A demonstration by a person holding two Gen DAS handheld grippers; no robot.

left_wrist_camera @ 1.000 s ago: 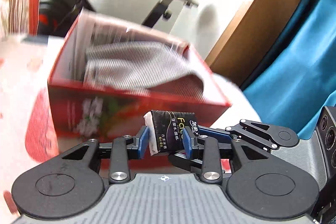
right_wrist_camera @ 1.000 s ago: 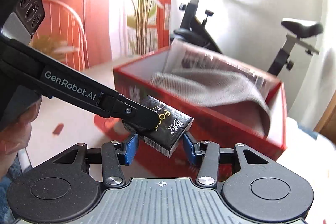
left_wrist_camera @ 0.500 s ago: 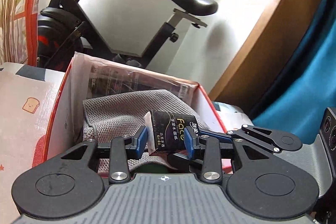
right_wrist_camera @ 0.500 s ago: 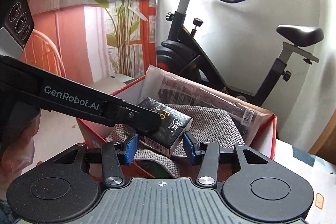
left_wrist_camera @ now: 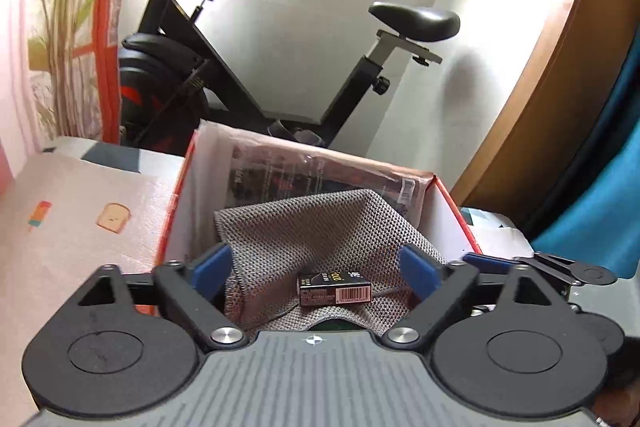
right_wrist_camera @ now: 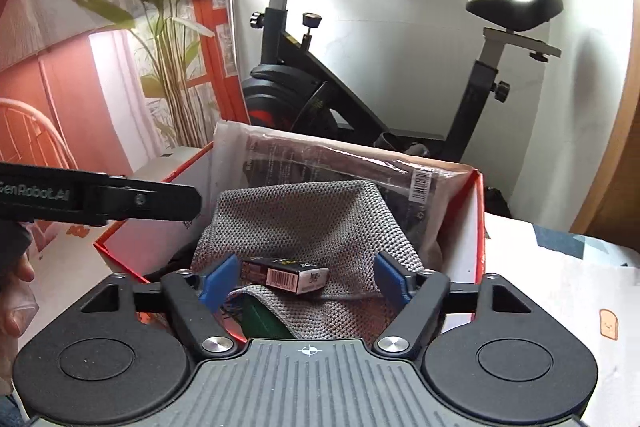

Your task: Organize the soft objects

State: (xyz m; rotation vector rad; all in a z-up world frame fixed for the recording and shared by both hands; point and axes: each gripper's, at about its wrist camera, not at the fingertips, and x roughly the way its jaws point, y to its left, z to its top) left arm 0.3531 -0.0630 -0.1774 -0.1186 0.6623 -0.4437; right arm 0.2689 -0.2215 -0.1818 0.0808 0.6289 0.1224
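Note:
A small black tissue pack (left_wrist_camera: pixel 334 290) lies on a grey knitted cloth (left_wrist_camera: pixel 320 227) inside the red box (left_wrist_camera: pixel 456 215). It also shows in the right wrist view (right_wrist_camera: pixel 286 275) on the cloth (right_wrist_camera: pixel 304 219). My left gripper (left_wrist_camera: pixel 316 265) is open and empty above the pack. My right gripper (right_wrist_camera: pixel 304 277) is open and empty, its fingers apart on either side of the pack. The left gripper's black arm (right_wrist_camera: pixel 120 201) crosses the right wrist view at the left. A flat plastic-wrapped packet (right_wrist_camera: pixel 340 159) leans against the box's far wall.
The red box (right_wrist_camera: pixel 478 227) stands on a table with a patterned pale cloth (left_wrist_camera: pixel 80 227). A black exercise bike (right_wrist_camera: pixel 320 87) stands behind the table against a white wall. A plant (right_wrist_camera: pixel 160 27) and red-orange curtain are at the left, a teal curtain (left_wrist_camera: pixel 600 207) at the right.
Both grippers opened and let go of the tissue pack. The pack dropped onto the grey cloth in the box. Both grippers moved forward over the box.

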